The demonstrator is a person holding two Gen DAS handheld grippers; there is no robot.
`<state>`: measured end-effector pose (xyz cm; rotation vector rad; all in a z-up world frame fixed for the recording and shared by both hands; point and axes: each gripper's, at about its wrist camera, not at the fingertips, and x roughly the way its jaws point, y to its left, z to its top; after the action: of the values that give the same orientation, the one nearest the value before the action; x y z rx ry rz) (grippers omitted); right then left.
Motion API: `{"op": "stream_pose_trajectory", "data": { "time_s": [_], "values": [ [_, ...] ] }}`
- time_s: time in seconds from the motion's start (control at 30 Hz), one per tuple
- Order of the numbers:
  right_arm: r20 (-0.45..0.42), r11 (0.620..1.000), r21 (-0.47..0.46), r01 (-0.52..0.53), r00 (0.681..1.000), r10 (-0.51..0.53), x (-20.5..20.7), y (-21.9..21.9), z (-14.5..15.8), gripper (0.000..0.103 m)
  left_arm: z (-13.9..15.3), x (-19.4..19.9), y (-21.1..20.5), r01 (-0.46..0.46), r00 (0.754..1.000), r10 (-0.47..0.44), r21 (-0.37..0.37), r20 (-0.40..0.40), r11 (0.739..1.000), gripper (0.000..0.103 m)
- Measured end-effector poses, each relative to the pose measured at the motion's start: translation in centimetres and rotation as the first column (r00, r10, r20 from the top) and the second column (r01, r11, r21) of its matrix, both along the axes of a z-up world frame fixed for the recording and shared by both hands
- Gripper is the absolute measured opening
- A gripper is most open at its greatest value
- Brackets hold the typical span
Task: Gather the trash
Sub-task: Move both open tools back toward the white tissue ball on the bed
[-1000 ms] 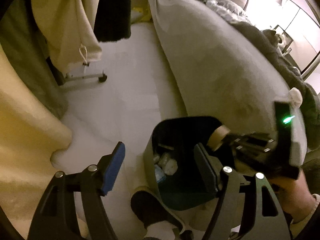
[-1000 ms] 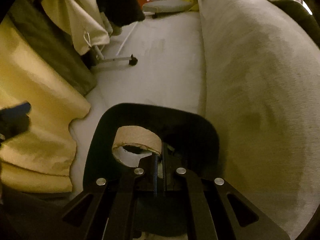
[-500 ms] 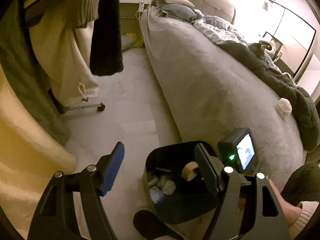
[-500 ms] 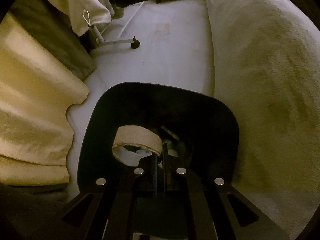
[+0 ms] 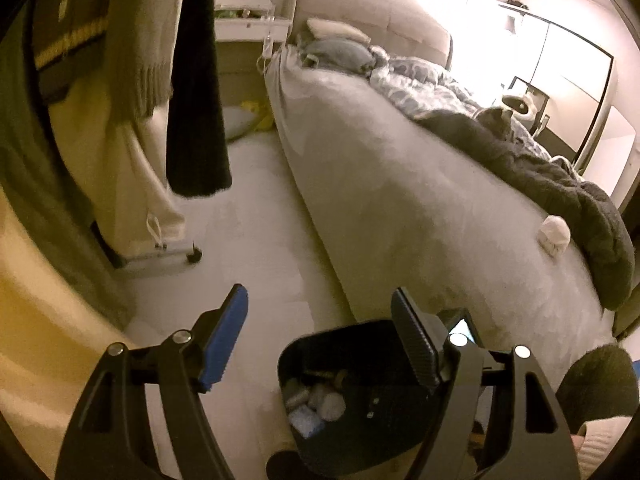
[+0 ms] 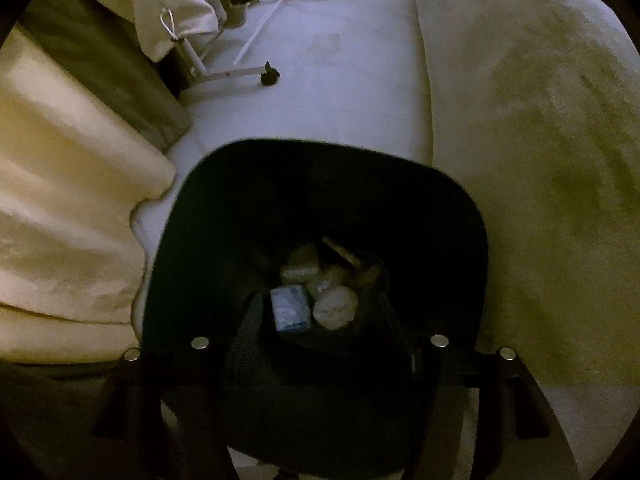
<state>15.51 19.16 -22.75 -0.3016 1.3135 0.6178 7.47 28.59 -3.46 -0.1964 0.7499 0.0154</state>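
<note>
The right gripper (image 6: 320, 320) hangs over the black trash bin (image 6: 460, 220), its fingers spread wide and empty; I judge it best lifted straight up, clear of the rim. Inside lie a blue-white packet (image 6: 291, 308), crumpled wads (image 6: 335, 307) and a brown strip. The left gripper (image 5: 320, 340), fingers wide apart, empty, faces onward. Farther off, a white crumpled piece (image 5: 554, 234) rests on the bed (image 5: 400, 200).

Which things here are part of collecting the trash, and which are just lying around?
Part of the job:
- black bin
- wads of trash and blue packet inside it
- white wad on the bed, probably trash
- right gripper, open over the bin
- left gripper, open

Just lying around:
- bed
- dark blanket
- hanging clothes
- pillows
</note>
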Motion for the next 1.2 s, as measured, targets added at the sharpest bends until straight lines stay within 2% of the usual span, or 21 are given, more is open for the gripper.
{"op": "stream_pose_trajectory", "data": {
  "time_s": [0.13,0.2,0.43,0.67,0.77,0.87,1.2],
  "values": [
    [0.015,0.998,0.06,0.0,1.0,-0.001,0.1,0.1,2.0,0.067,1.9,0.8,-1.3,0.015,0.998,-0.015,0.006,0.063,1.0,0.076],
    [0.034,0.996,0.083,-0.014,0.999,0.012,0.1,0.2,3.0,0.074,2.6,1.3,-1.9,0.026,0.996,-0.025,-0.007,0.087,1.0,0.077],
    [0.11,0.99,0.137,-0.041,0.994,0.025,0.2,-1.3,7.0,0.076,4.7,3.4,-4.5,0.065,0.987,-0.061,-0.025,0.147,0.998,0.079],
    [0.187,0.986,0.165,-0.024,0.982,-0.007,0.5,-5.6,10.3,0.079,6.0,5.7,-8.4,0.118,0.977,-0.109,-0.035,0.181,0.992,0.082],
    [0.234,0.984,0.177,-0.012,0.972,-0.03,0.7,-7.9,11.6,0.086,6.3,6.7,-10.1,0.126,0.975,-0.116,-0.04,0.191,0.991,0.084],
    [0.271,0.983,0.186,0.0,0.961,-0.051,0.9,-10.0,12.6,0.086,6.3,7.8,-12.0,0.148,0.972,-0.136,-0.05,0.191,0.988,0.084],
    [0.401,0.978,0.199,0.063,0.905,-0.14,1.8,-18.5,16.4,0.088,6.6,11.3,-18.8,0.237,0.954,-0.221,-0.055,0.203,0.97,0.086]
  ]
}}
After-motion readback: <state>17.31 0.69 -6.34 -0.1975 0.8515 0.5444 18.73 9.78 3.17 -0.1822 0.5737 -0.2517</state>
